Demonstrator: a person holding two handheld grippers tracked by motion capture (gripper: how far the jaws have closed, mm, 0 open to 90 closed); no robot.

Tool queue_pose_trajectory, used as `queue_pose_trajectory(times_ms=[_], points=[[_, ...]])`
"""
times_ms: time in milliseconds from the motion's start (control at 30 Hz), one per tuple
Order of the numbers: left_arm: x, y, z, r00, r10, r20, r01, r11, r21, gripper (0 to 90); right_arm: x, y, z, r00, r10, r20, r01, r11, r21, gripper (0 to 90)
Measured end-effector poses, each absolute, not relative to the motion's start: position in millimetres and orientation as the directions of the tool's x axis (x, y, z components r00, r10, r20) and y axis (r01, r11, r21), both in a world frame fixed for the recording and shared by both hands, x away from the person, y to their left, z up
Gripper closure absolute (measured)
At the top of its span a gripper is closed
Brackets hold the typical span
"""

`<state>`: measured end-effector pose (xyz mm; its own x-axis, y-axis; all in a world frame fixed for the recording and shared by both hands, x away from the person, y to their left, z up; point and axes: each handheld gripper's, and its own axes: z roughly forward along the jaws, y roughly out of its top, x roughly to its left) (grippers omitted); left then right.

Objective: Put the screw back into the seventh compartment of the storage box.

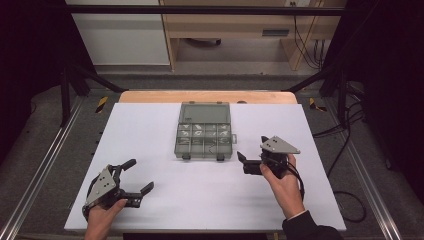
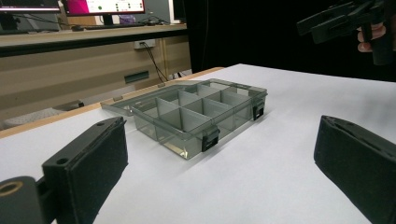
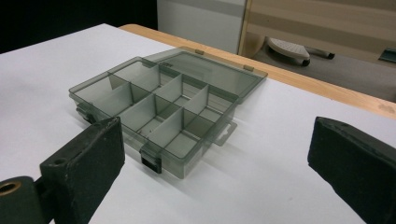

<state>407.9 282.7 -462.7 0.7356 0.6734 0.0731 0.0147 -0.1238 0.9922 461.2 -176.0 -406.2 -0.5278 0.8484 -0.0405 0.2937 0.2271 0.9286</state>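
1. Smoky grey translucent plastic compartment box (image 1: 204,131) sat mid-table on the white table sheet (image 1: 150,150), lid swung flat toward the far edge.
2. Right gripper (image 1: 252,159) was nearer, just off the box's front-right corner; left gripper (image 1: 134,182) stayed well apart, front-left.
3. Both had jaws spread wide, nothing between them.
4. Dividers upright, two black front latches (image 3: 152,163) undone; few small bits inside, too small to identify.

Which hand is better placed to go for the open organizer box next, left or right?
Right, probably. The right gripper hovers just beside the compartment box, jaws wide apart and aimed at its near corner latch. The left gripper, also open, sits farther off near the table's front edge.
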Motion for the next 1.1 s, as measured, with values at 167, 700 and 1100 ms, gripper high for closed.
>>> queue_pose_trajectory(times_ms=[167, 700, 1100], points=[[407.8, 283.9, -462.0, 0.735, 0.674, 0.077, 0.014, -0.128, 0.992, 2.6, 457.3, -186.7, -411.8, -0.516, 0.856, -0.038, 0.285, 0.214, 0.934, 3.9], [407.9, 284.6, -461.3, 0.736, 0.672, 0.075, 0.01, -0.121, 0.993, 2.4, 437.2, -216.1, -430.4, -0.494, 0.869, -0.032, 0.247, 0.175, 0.953, 3.4], [408.2, 284.2, -462.1, 0.737, 0.672, 0.074, 0.012, -0.122, 0.992, 2.4, 420.7, -235.8, -447.2, -0.476, 0.879, -0.029, 0.218, 0.15, 0.964, 3.6]])
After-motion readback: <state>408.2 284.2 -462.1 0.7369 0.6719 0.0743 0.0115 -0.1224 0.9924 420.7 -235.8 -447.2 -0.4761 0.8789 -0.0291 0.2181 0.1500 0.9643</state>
